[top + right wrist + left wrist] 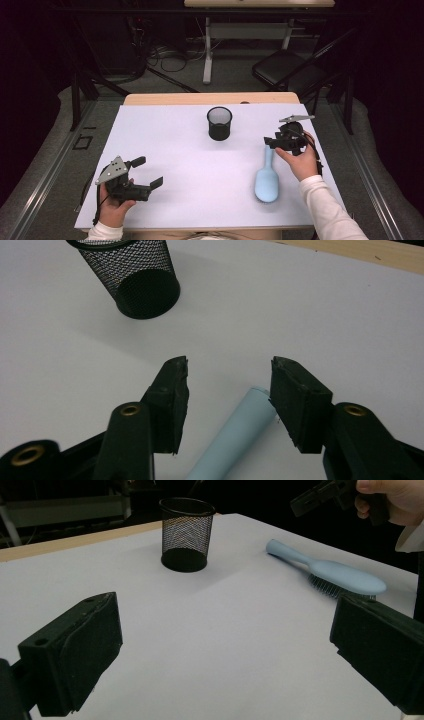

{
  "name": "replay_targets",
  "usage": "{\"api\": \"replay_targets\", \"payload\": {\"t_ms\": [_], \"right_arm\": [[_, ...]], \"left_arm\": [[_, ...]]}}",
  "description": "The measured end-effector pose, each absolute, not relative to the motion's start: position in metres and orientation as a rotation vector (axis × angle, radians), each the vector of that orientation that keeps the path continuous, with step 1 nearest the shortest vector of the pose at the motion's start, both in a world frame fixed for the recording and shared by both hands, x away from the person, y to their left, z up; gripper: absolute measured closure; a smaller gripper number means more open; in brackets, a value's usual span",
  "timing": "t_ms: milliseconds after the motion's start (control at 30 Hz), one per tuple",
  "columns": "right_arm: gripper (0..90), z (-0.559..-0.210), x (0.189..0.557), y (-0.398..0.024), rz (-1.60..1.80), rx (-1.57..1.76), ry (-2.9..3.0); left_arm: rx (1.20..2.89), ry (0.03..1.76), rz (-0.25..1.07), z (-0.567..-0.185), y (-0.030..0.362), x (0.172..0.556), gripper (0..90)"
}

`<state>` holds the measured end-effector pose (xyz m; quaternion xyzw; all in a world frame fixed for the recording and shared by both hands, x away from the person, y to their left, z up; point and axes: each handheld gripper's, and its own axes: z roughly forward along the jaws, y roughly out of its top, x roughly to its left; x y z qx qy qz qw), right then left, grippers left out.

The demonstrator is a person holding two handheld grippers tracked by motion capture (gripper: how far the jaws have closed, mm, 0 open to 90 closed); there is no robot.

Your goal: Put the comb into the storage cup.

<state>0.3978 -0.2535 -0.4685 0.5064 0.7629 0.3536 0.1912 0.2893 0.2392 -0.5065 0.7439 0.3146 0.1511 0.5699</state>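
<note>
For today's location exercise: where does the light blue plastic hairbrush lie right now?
In the high view the light blue plastic hairbrush lies on the white table's right side, its handle tip between the right gripper's jaws, with the black mesh cup farther back.

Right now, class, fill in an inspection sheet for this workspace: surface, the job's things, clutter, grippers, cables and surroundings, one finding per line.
Surface: white table top, with a bare wooden strip along the far edge.
Job's things: light blue hairbrush lying flat, bristles down, handle pointing away from the person; black mesh pen cup upright and empty at the far middle.
Clutter: nothing seen.
Grippers: left gripper open, holding nothing, over the near left of the table; right gripper partly open, its jaws on either side of the brush handle's tip, pads not pressing.
Cables: a black cable trails from each gripper; loose cables on the floor beyond the table.
Surroundings: dark room, a black chair and a desk frame behind.
</note>
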Motion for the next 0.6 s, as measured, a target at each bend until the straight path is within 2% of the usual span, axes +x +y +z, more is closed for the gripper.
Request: {"api": "replay_targets", "payload": {"t_ms": [300, 433, 567, 600], "right_arm": [[72.3, -0.483, 0.413, -0.245, 0.938, 1.434, 2.196], [79.8, -0.491, 0.419, -0.239, 0.925, 1.43, 2.225], [83.3, -0.497, 0.424, -0.235, 0.907, 1.444, 2.247], [87.1, -0.501, 0.427, -0.232, 0.889, 1.44, 2.261]], "left_arm": [[1.748, 0.743, 0.359, -0.507, 0.239, 0.29, 0.3], [1.745, 0.739, 0.355, -0.507, 0.24, 0.291, 0.3], [1.745, 0.738, 0.352, -0.508, 0.24, 0.291, 0.4], [1.745, 0.739, 0.353, -0.508, 0.24, 0.291, 0.4]]}}
